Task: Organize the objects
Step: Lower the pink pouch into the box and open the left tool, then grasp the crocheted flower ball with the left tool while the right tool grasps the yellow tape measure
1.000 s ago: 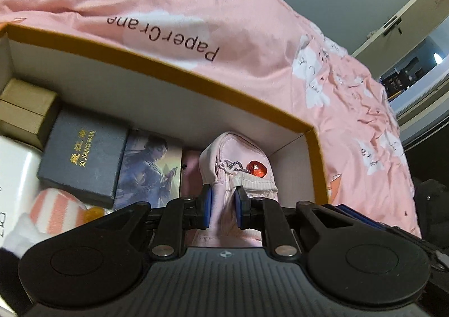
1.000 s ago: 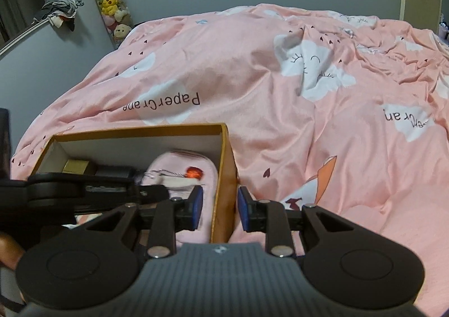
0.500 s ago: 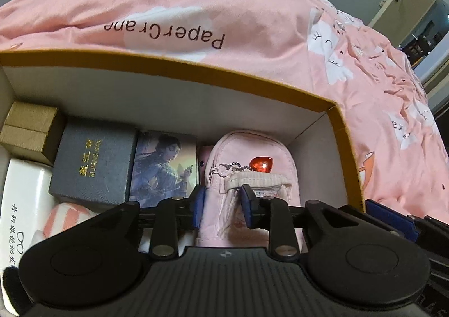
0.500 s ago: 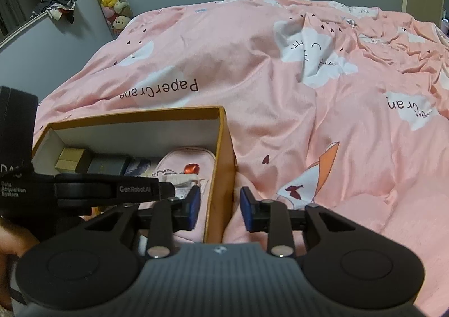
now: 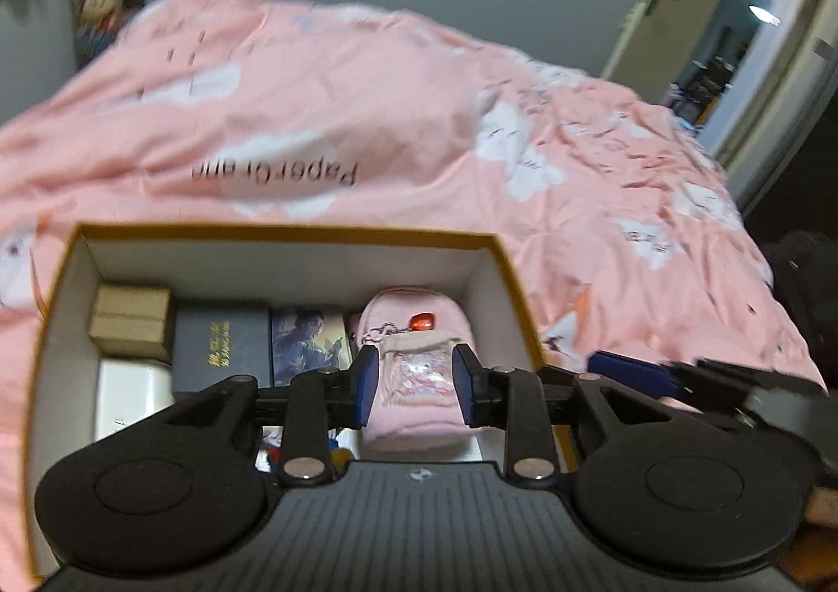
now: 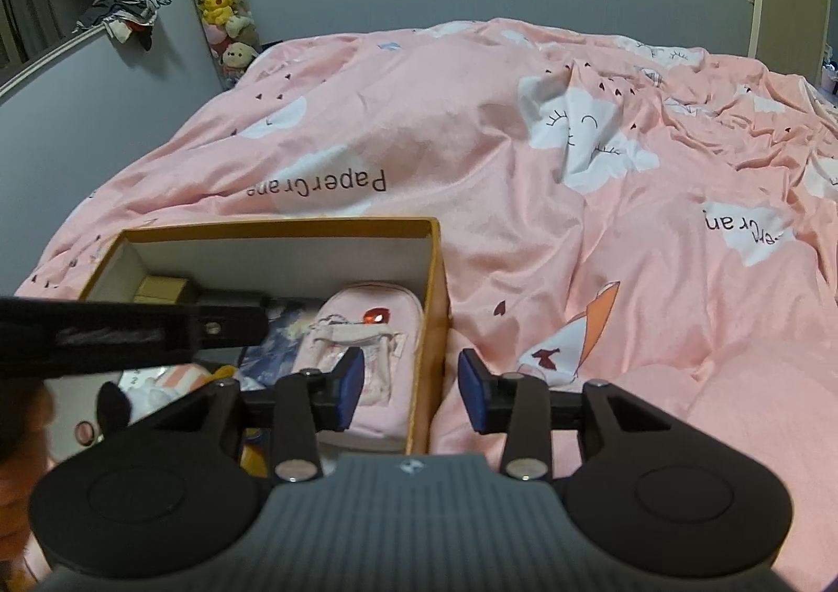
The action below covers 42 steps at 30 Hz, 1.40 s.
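Right now the left gripper (image 5: 415,385) is hanging with fingers apart, the pink pouch (image 5: 416,372) lying lengthwise straight ahead between them, nearer than the likewise-spread right gripper (image 6: 410,390)

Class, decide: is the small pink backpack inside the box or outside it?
Inside. The small pink backpack lies within the orange-rimmed cardboard box's walls, against its right side.

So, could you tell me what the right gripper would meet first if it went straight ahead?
Probably the box's orange side wall, which sits between the open fingers of the right gripper; depth is unclear.
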Each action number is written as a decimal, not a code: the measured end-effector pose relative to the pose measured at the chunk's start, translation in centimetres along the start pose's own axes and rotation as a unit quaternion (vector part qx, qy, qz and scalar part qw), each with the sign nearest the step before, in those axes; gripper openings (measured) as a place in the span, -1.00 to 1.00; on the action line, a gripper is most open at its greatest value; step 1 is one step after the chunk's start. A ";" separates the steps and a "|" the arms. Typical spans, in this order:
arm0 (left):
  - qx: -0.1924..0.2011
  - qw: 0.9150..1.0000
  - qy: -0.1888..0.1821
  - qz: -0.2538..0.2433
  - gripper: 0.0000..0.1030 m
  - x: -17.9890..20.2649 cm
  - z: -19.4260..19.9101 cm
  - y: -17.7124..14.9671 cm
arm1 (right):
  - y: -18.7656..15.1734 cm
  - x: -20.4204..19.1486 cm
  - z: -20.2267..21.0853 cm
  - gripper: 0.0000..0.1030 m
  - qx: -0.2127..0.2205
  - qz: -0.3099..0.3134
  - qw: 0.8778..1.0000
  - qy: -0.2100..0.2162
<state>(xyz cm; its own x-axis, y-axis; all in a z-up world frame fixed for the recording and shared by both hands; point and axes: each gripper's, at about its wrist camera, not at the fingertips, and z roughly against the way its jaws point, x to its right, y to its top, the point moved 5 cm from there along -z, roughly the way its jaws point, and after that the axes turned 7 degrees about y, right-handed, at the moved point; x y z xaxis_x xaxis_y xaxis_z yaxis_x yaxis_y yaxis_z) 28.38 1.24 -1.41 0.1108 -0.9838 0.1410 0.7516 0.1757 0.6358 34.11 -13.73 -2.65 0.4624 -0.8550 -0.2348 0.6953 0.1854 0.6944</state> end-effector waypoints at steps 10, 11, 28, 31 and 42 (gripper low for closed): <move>0.042 0.997 -0.018 -0.065 -0.35 0.9 7.1 -3.7 | -3.0 -2.8 4.9 -0.16 0.009 0.018 1.000 0.010; 0.041 0.996 -0.018 -0.072 -0.35 0.9 7.6 -4.3 | -3.6 -3.0 5.3 -0.16 0.008 0.020 1.000 0.011; -0.024 0.994 0.002 -0.110 -0.24 -0.9 3.1 -15.4 | -16.0 -2.3 2.4 -0.03 -0.097 -0.015 0.995 0.014; -0.020 0.992 0.004 -0.124 -0.07 -0.7 1.8 -15.7 | -16.4 -2.2 1.6 0.03 -0.104 -0.014 0.994 0.015; -0.050 0.995 0.000 -0.081 0.04 -0.9 -2.6 -16.1 | -17.1 -2.1 -0.4 0.09 -0.128 -0.006 0.992 0.022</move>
<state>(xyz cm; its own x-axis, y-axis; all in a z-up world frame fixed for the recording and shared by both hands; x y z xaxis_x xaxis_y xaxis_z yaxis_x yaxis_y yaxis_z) 17.86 -0.84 -13.75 -0.0175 -0.9989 0.0426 0.8209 0.0100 0.5710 21.44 -14.91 -14.29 0.4724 -0.8374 -0.2749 0.8151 0.2964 0.4977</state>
